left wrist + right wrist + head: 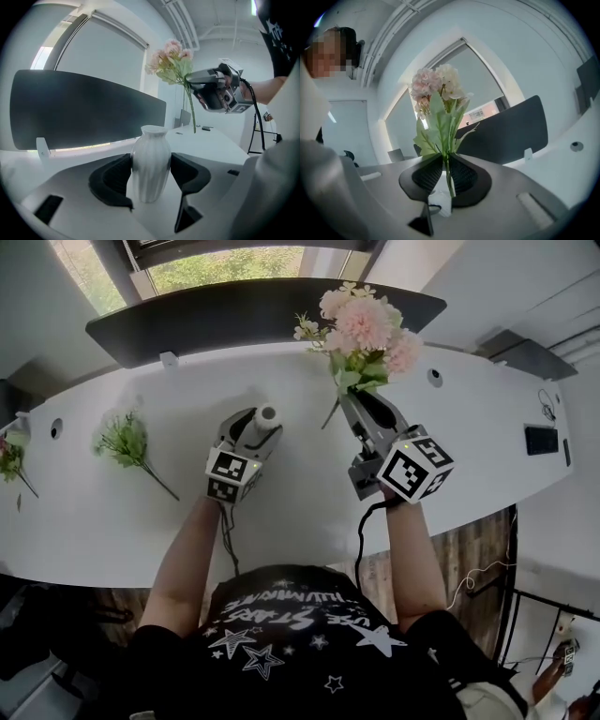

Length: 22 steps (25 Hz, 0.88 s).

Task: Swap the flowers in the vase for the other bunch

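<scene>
**White vase empty, pink bunch held to its right**

White and ribbed, the vase [150,159] stands upright between the jaws of the left tool [251,427], and it is empty. These jaws are wide apart. The dark pads [115,180] lie against both sides of the vase's belly, so the tool has hold of it.

To the right of the vase, and not touching it, the right tool [446,171] holds the pink bunch [366,329] above the desk [112,512]. Its jaws are almost together and are clamped on the thin green stem [449,180]. The blossoms and leaves rise over the jaws, and the lower end of the stem hangs free below them.

To the left of the vase, well apart from it, the green bunch [127,439] lies flat on the desk. Much further left, at the edge of the head view, another small flower [9,460] lies on the desk.
</scene>
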Tool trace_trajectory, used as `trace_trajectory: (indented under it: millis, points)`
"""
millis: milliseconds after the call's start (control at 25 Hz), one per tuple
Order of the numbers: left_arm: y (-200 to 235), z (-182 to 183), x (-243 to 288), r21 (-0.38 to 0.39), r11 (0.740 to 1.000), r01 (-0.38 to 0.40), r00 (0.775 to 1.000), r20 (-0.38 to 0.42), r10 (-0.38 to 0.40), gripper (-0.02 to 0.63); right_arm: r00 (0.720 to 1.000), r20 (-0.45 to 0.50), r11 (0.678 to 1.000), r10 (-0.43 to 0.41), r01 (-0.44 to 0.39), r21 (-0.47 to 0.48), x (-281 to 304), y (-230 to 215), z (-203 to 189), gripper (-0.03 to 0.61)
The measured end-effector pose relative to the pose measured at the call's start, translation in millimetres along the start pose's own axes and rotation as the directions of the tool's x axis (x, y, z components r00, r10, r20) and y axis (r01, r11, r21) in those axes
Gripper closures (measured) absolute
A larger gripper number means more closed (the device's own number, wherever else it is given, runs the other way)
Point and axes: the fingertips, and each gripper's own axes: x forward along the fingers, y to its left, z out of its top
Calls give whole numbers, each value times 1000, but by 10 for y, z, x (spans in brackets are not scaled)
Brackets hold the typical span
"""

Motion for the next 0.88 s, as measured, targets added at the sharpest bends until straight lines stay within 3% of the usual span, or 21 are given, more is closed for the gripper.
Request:
trace_trajectory:
  millis: [320,680,880]
  points:
    - [-43,33,0,5,1000,-8,1000,-3,8,344,979,-4,973,-205,205,109,-426,-740,-233,526]
    - [-32,-6,-11,-1,1000,-10,1000,-8,10,344,903,-114,872,-414,430,235,-799,-1454,-754,526]
    - [-35,37,-12,-3,1000,-18,1000,-6,18,344,875,-168,833,-454,484,268,-901,-1643,-966,526]
